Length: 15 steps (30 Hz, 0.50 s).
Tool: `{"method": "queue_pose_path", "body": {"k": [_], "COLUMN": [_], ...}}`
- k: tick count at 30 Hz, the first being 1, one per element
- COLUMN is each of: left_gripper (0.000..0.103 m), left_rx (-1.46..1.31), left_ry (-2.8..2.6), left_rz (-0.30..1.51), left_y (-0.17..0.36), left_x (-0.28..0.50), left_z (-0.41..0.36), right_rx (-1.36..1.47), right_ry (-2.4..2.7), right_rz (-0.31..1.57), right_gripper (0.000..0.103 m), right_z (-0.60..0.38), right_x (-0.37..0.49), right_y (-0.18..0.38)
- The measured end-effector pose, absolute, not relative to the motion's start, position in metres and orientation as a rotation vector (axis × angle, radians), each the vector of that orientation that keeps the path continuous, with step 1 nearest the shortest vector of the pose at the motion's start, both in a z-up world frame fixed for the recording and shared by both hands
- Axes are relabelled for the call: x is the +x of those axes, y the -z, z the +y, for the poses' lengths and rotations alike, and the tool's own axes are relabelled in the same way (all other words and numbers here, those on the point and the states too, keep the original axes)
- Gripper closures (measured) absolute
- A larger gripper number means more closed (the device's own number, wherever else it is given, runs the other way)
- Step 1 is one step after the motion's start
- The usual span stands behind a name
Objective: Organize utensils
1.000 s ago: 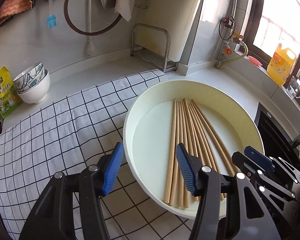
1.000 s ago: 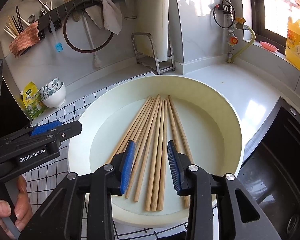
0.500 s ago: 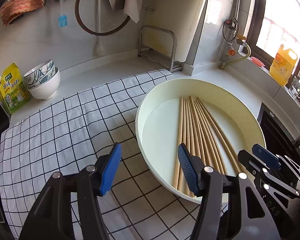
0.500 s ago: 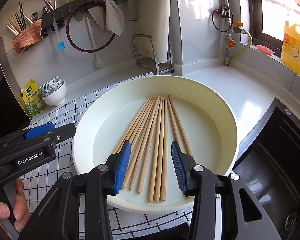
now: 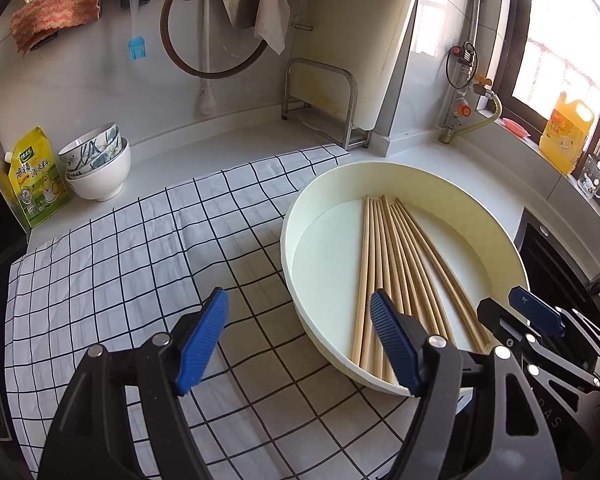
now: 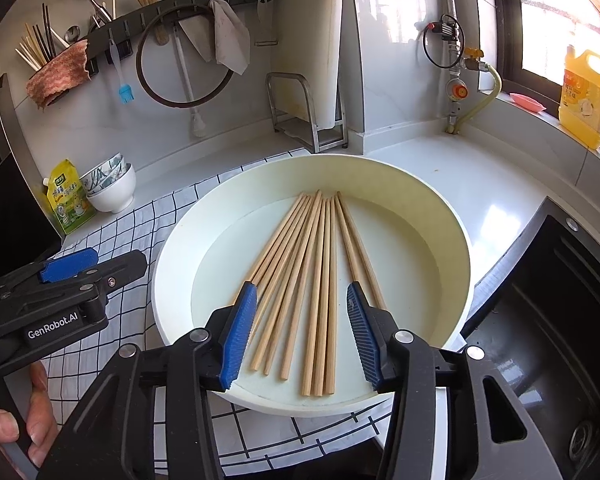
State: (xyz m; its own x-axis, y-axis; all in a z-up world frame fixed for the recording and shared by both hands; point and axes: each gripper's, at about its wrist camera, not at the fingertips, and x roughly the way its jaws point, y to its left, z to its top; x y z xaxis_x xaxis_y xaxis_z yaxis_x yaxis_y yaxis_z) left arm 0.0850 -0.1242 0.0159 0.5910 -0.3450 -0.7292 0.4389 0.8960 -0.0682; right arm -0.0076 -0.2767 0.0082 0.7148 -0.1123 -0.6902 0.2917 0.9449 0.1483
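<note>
Both hand-held grippers widened, empty: left point(image 5: 296, 332), right point(image 6: 302, 330) over chopsticks point(image 6: 300, 280) (hand point(image 6: 16, 432) right-view only).

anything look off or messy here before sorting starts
Nothing spilled or broken. The chopsticks lie loose in the cream basin, fanned out rather than aligned, near ends uneven. The checked cloth under the basin is wrinkled.

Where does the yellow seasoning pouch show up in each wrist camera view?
Left wrist: yellow seasoning pouch at far left, beside the stacked white bowls.
Right wrist: the pouch at left, mid-height, beside the same bowls.
Shared landmark: round cream basin of chopsticks.
</note>
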Motion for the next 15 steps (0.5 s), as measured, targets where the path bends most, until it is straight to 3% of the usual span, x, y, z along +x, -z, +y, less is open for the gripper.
{"method": "queue_pose_path", "body": {"k": [11, 15], "left_gripper": [0.021, 0.016], "left_rx": [0.138, 0.134], "left_ry": [0.437, 0.428], "left_rz": [0.81, 0.807], "left_y": [-0.0163, -0.0181], "left_x": [0.0799, 0.0794], "left_z": [-0.1209, -0.1185], "right_rx": [0.26, 0.262], "right_ry": [0.242, 0.25], "right_rz": [0.735, 0.735], "right_gripper": [0.042, 0.042], "right_z": [-0.277, -0.278], "right_x": [-0.0116, -0.013], "right_y": [-0.0092, -0.0097]}}
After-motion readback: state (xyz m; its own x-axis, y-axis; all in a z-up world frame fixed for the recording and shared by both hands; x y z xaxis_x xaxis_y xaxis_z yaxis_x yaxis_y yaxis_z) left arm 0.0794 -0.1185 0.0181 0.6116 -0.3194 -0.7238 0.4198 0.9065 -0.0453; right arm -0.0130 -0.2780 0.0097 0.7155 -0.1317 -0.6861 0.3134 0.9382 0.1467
